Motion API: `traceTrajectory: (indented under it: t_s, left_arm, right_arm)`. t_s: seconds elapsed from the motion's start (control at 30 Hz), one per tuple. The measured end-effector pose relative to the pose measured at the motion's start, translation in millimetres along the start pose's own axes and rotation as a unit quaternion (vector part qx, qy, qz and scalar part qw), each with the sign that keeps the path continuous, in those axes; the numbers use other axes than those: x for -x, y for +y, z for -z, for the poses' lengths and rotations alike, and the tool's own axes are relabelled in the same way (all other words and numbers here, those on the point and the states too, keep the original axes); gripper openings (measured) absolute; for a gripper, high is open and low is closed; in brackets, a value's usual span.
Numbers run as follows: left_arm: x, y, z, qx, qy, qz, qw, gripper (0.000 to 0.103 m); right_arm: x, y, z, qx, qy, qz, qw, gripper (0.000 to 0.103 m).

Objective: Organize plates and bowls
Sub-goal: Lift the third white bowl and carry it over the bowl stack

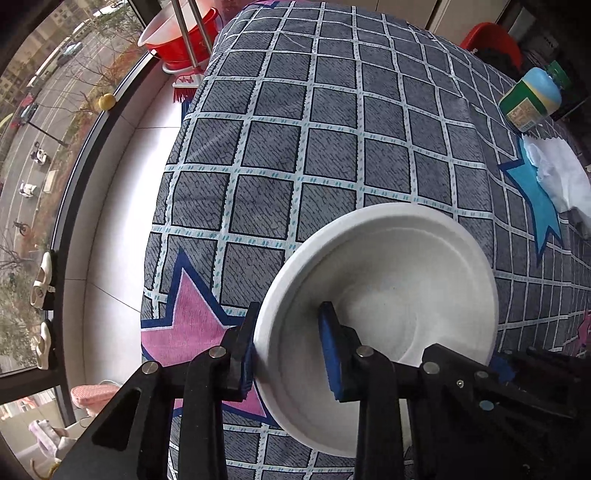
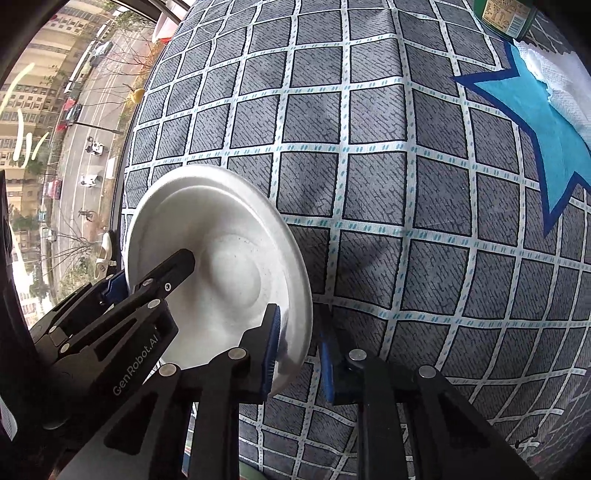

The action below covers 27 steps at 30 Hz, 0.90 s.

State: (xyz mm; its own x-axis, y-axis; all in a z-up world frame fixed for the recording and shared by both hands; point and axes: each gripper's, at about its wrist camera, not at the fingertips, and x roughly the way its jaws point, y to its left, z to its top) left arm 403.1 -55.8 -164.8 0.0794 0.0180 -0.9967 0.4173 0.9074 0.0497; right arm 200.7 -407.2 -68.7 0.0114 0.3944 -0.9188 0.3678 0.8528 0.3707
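One white bowl (image 1: 399,280) sits on the grey checked tablecloth (image 1: 295,147), near the table's edge by the window. My left gripper (image 1: 290,314) is shut on its near rim, one blue pad outside the wall and one inside. The right gripper (image 1: 502,369) shows at the bowl's right edge. In the right wrist view the same bowl (image 2: 221,236) lies at the left. There my right gripper (image 2: 299,325) is shut on the rim, one pad inside and one outside. The left gripper (image 2: 142,275) holds the opposite side.
A green bottle with a blue lid (image 1: 532,99) and a crumpled white tissue (image 1: 557,177) lie at the table's far right. Beyond the far end stand a red basin (image 1: 177,33) and a red basket (image 1: 491,40). The tablecloth drops off on the left towards a window.
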Motion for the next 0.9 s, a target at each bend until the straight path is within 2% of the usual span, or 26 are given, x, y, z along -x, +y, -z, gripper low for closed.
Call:
traceTrajectory:
  t_s: [0.1, 0.27, 0.53, 0.63, 0.73, 0.8, 0.9]
  left_arm:
    - [3, -32, 15, -0.032, 0.004, 0.004, 0.9995, 0.034]
    - [8, -83, 34, -0.067, 0.011, 0.023, 0.9974, 0.034]
    - [14, -167, 50, -0.139, 0.010, 0.032, 0.9898, 0.035]
    - [12, -189, 47, -0.155, 0.008, 0.034, 0.9874, 0.043]
    - [13, -216, 47, -0.175, 0.001, 0.023, 0.9843, 0.048]
    - [14, -227, 48, -0.181, -0.002, 0.023, 0.9833, 0.043]
    - [17, -240, 56, -0.177, 0.004, 0.022, 0.9839, 0.043]
  right_arm:
    - [2, -15, 10, -0.013, 0.011, -0.006, 1.000, 0.021]
    - [12, -48, 35, -0.032, 0.014, 0.013, 0.999, 0.021]
    - [31, -113, 73, -0.087, 0.008, 0.038, 0.995, 0.021]
    - [35, -132, 82, -0.096, 0.003, 0.049, 0.994, 0.021]
    - [35, -145, 82, -0.108, 0.000, 0.040, 0.993, 0.022]
    - [32, -154, 83, -0.115, 0.005, 0.024, 0.993, 0.022]
    - [30, -155, 86, -0.110, 0.003, 0.015, 0.994, 0.021]
